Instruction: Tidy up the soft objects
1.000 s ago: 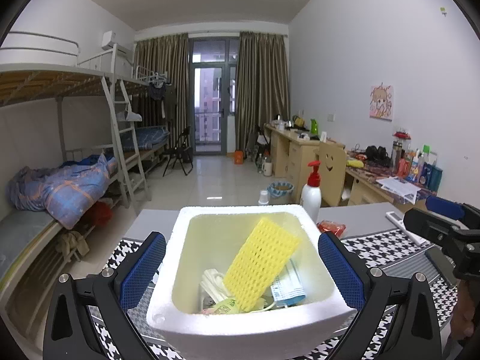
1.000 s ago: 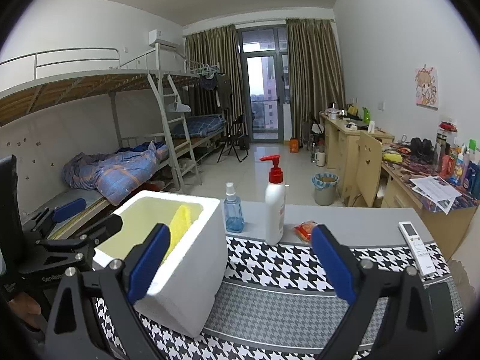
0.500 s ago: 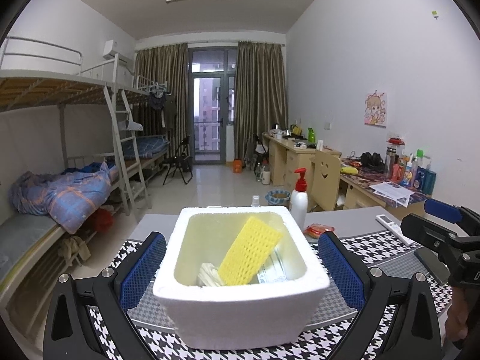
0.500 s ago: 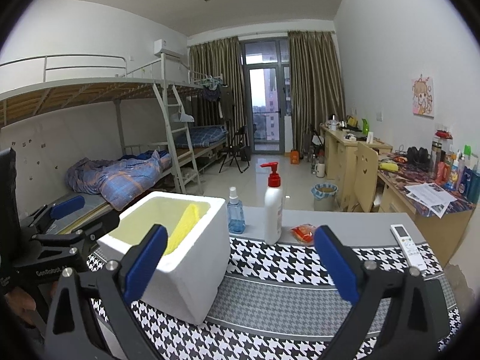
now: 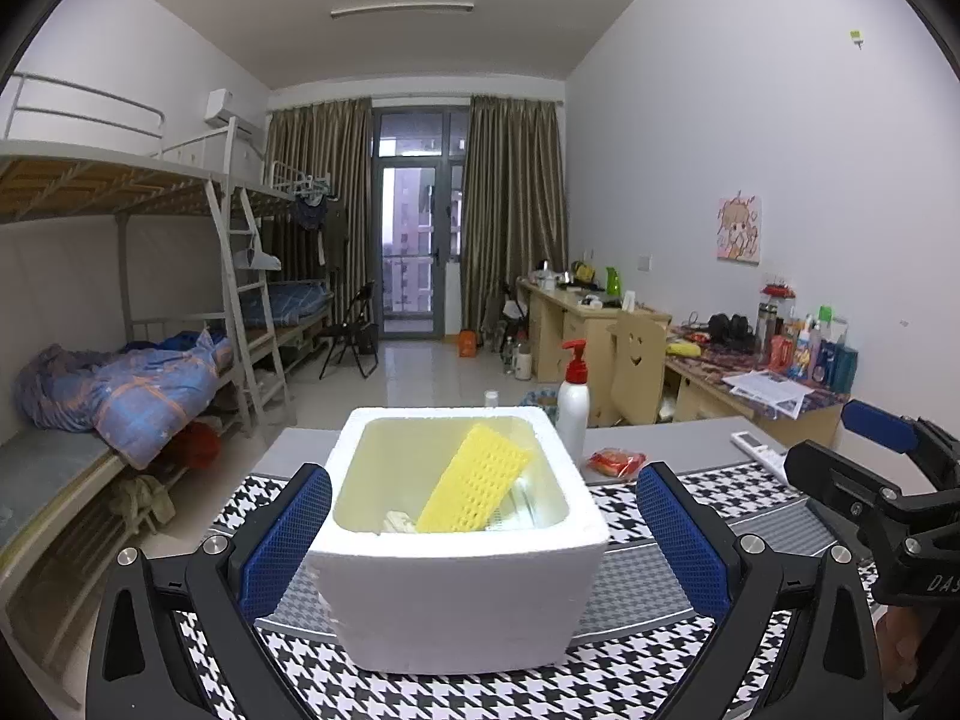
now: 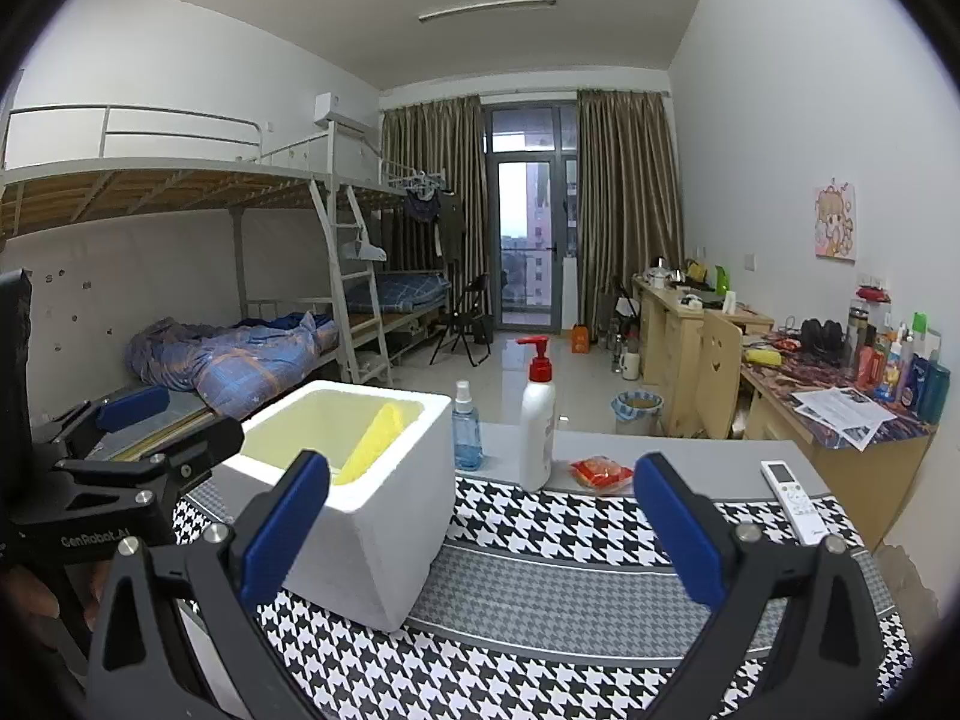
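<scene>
**Both grippers spread, foam box loaded**

While the left gripper (image 5: 483,531) faces the white foam box (image 5: 459,576) head-on, its blue-padded fingers (image 5: 288,534) stand wide apart, one on each side of the box, and whether they touch the walls cannot be told. Nothing is gripped. Box sits on the houndstooth table mat (image 6: 576,618), toward its left near part.

Contents, left wrist view: yellow foam net sleeve (image 5: 477,483) stands tilted inside, upper end leaning toward the far right corner, lower end down among pale soft items (image 5: 399,521) on the floor of the box. Those items are too hidden to identify.

Right gripper (image 6: 480,531) is released too, jaws fully spread and empty, held to the right of the box over the mat. From its camera the sleeve shows only as a yellow edge above the rim.

Far side of the box, on the table: blue spray bottle (image 6: 466,435) just beside the far right corner, then white pump bottle with red top (image 6: 537,435) to its right, then a red snack packet (image 6: 601,471). White remote control (image 6: 795,501) lies at the far right edge of the mat, well apart from the box.
</scene>
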`<state>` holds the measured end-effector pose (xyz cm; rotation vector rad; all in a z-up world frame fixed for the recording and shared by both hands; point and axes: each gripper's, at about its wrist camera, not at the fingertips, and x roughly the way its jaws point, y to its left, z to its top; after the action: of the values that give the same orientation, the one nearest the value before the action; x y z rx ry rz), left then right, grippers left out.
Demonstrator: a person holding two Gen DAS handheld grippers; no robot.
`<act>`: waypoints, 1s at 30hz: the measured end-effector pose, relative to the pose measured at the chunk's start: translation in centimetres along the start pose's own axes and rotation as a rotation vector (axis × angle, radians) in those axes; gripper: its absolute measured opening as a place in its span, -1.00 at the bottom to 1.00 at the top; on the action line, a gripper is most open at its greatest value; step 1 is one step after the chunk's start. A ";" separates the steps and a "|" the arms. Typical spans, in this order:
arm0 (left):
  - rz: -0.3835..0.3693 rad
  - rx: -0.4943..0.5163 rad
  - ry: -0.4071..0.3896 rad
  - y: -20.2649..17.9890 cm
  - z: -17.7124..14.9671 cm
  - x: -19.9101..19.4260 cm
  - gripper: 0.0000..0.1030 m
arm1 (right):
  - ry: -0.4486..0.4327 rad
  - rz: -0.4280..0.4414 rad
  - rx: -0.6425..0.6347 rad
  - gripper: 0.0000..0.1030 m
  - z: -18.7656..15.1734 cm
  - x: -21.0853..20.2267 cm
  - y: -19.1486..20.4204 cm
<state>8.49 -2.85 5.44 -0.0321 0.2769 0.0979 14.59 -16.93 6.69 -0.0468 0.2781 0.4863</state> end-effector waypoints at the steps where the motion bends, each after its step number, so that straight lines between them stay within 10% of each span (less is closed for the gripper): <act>1: -0.001 -0.001 -0.003 0.1 -0.1 -0.2 0.98 | -0.003 0.001 -0.001 0.99 -0.1 -0.2 0.1; 30: -0.007 0.017 -0.083 -1.5 -3.4 -5.4 0.98 | -0.040 0.005 0.007 0.99 -3.8 -4.4 1.2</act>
<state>2.51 -5.02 3.68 -0.0119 0.1947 0.0897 9.35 -18.32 4.25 -0.0294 0.2408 0.4904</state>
